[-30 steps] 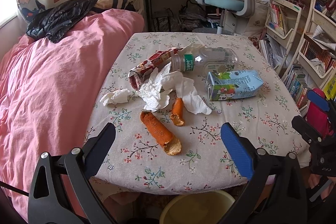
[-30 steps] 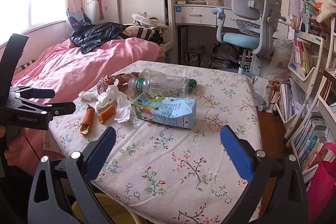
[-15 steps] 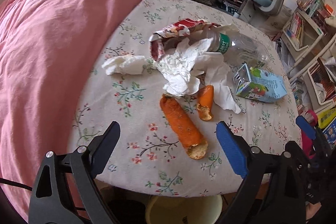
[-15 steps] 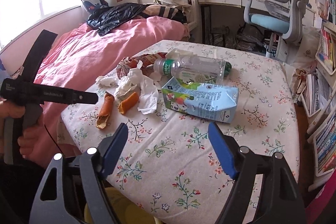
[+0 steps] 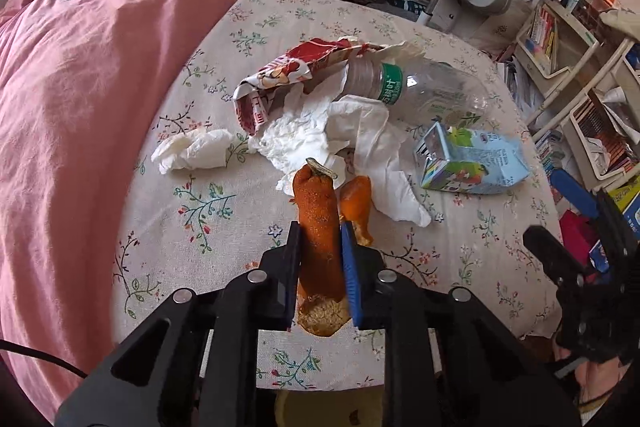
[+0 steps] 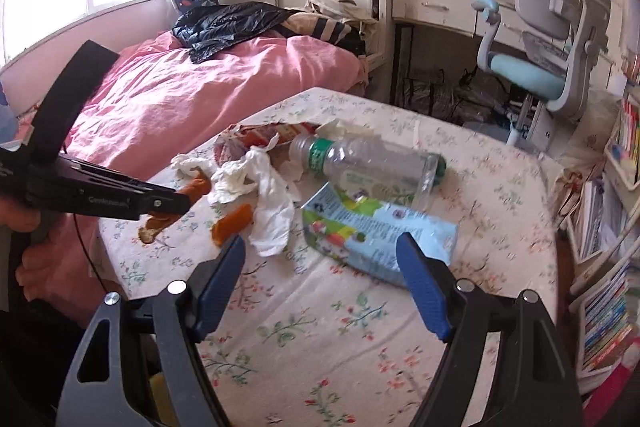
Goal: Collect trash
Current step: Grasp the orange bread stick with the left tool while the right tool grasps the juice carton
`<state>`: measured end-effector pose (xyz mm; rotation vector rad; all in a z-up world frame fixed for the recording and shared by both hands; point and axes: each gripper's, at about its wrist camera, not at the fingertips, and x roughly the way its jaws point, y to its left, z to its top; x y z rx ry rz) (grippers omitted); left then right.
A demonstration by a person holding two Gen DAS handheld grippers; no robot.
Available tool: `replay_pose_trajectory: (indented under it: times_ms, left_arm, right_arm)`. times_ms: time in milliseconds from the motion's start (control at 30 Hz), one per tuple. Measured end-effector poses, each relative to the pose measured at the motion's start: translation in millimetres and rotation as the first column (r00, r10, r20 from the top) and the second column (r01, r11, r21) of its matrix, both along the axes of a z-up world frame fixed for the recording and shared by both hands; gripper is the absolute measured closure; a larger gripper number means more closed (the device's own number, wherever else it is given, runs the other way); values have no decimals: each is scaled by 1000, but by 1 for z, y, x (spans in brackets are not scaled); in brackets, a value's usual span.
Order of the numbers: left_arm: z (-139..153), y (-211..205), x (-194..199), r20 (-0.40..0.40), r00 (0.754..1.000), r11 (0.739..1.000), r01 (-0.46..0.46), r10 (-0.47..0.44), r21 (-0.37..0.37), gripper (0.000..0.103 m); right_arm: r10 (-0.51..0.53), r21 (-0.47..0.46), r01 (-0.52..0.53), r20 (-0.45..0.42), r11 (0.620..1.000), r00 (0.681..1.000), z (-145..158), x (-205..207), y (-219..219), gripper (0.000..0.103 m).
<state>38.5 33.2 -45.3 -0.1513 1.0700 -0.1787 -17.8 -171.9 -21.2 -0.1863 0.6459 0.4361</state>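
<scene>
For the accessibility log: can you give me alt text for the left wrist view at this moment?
The left gripper is closing its fingers on a long orange peel over a floral-cloth table. Beyond lie a smaller peel, crumpled tissues, a red snack wrapper, an empty plastic bottle and a flattened drink carton.

Peel [image 5: 318, 223] on table [image 5: 224, 239], tissue [image 5: 320, 135] behind it, carton [image 5: 472, 167] right, bottle [image 5: 416, 87] behind carton

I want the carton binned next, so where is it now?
The juice carton lies flat mid-table in the right wrist view, just beyond the open right gripper, beside the clear bottle.
</scene>
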Motion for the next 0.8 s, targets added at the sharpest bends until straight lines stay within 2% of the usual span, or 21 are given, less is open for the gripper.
replay_pose_trajectory:
  times_ms: [33, 200, 333, 400, 467, 500, 533, 600, 667, 733, 767, 800]
  left_arm:
    - [3, -4, 0, 6, 1000, 1000, 17, -17, -12, 84]
    - [12, -19, -5, 27, 996, 996, 83, -83, -14, 84]
    - [17, -22, -6, 35, 995, 995, 96, -96, -17, 84]
    - [18, -24, -6, 38, 994, 995, 102, -101, -17, 84]
    - [16, -26, -6, 38, 994, 994, 107, -106, -9, 84]
    - [15, -27, -6, 38, 993, 994, 108, -108, -7, 84]
    - [15, -27, -7, 39, 993, 994, 110, -110, -4, 84]
    - [15, -30, -7, 43, 993, 993, 114, -114, 8, 84]
    - [15, -33, -8, 53, 992, 993, 116, -117, 25, 84]
    - [15, -36, -10, 58, 991, 992, 121, -123, 30, 84]
    - [14, -37, -10, 57, 991, 992, 121, -122, 33, 84]
    - [14, -37, -10, 56, 991, 992, 120, -122, 37, 84]
  right_arm:
    - [29, -32, -29, -2, 999, 1000, 1, 7, -2, 21]
    - [160, -188, -159, -10, 969, 987, -3, 40, -2, 21]
    - [292, -274, -319, -137, 907, 947, -15, 69, 6, 21]
    - [325, -303, -371, -191, 878, 926, -23, 77, 10, 21]
    - [336, -322, -406, -253, 855, 907, -33, 81, 14, 33]
    - [338, -317, -421, -286, 850, 897, -37, 81, 14, 45]
    - [343, -306, -431, -302, 849, 890, -39, 78, 14, 53]
    - [363, -251, -447, -319, 858, 876, -36, 67, 12, 59]
    - [342, -247, -420, -303, 873, 890, -36, 57, 12, 61]
    - [300, -247, -370, -279, 895, 912, -36, 48, 11, 74]
    - [287, -225, -355, -283, 907, 915, -34, 45, 9, 79]
    - [275, -210, -340, -287, 917, 918, -34, 41, 7, 89]
